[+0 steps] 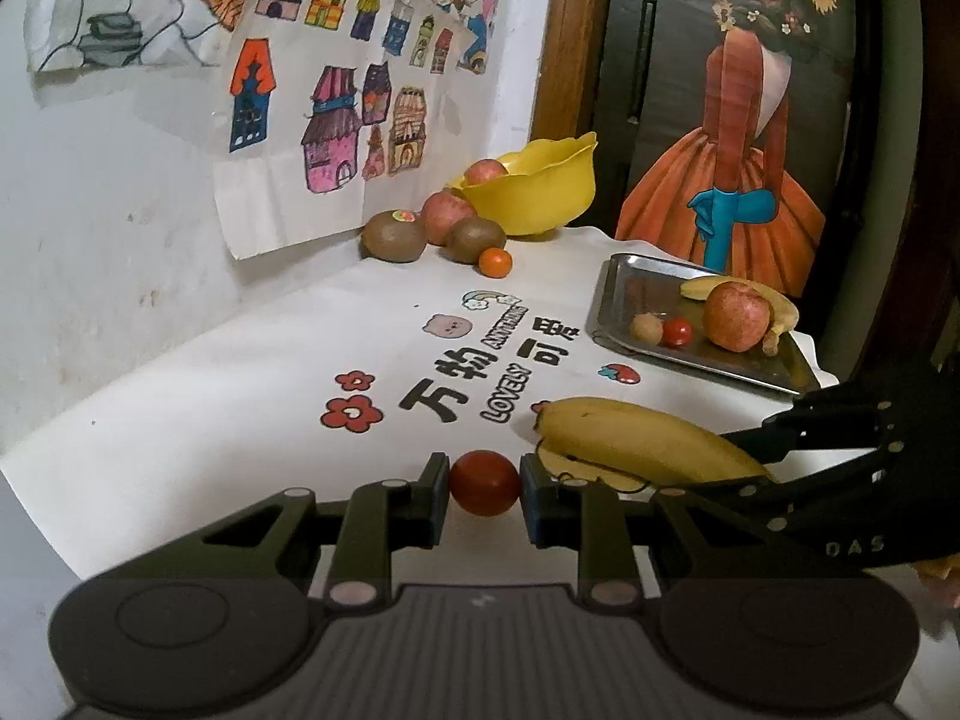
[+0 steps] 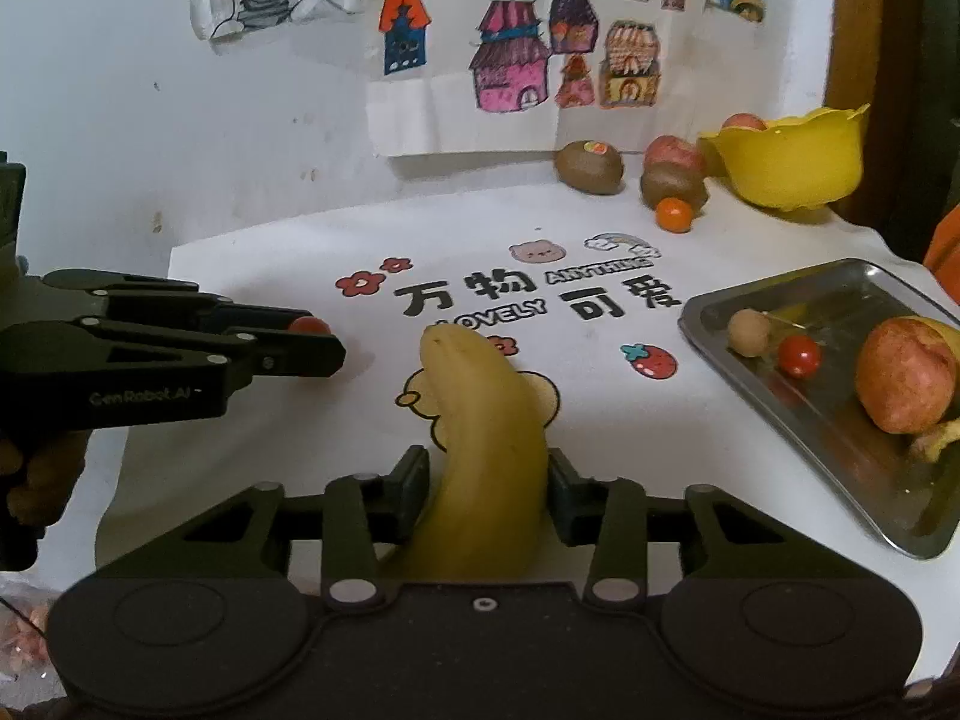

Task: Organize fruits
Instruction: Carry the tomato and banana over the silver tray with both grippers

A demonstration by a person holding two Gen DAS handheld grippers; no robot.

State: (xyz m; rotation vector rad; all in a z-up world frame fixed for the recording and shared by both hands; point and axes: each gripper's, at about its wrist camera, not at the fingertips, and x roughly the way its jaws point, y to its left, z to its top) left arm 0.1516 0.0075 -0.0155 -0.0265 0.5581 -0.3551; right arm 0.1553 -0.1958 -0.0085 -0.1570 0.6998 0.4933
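My left gripper [image 1: 485, 489] is shut on a small red tomato [image 1: 485, 474] just over the white printed cloth [image 1: 240, 396]. It shows from the side in the right wrist view as the left gripper [image 2: 327, 339], with the tomato [image 2: 309, 324] peeking out between its tips. A yellow banana [image 2: 480, 420] lies on the cloth, its near end between the pads of my right gripper [image 2: 489, 477], which is shut on it. In the left wrist view that banana [image 1: 642, 441] lies just right of the tomato, with the right gripper [image 1: 744, 465] at its far end.
A steel tray [image 1: 636, 285] at the right holds an apple [image 1: 737, 315], a banana [image 1: 777, 303], a cherry tomato [image 1: 678, 331] and a beige round fruit [image 1: 646, 329]. At the back, a yellow bowl [image 1: 540, 198] holds an apple; two kiwis, another apple and a small orange [image 1: 495, 261] lie beside it.
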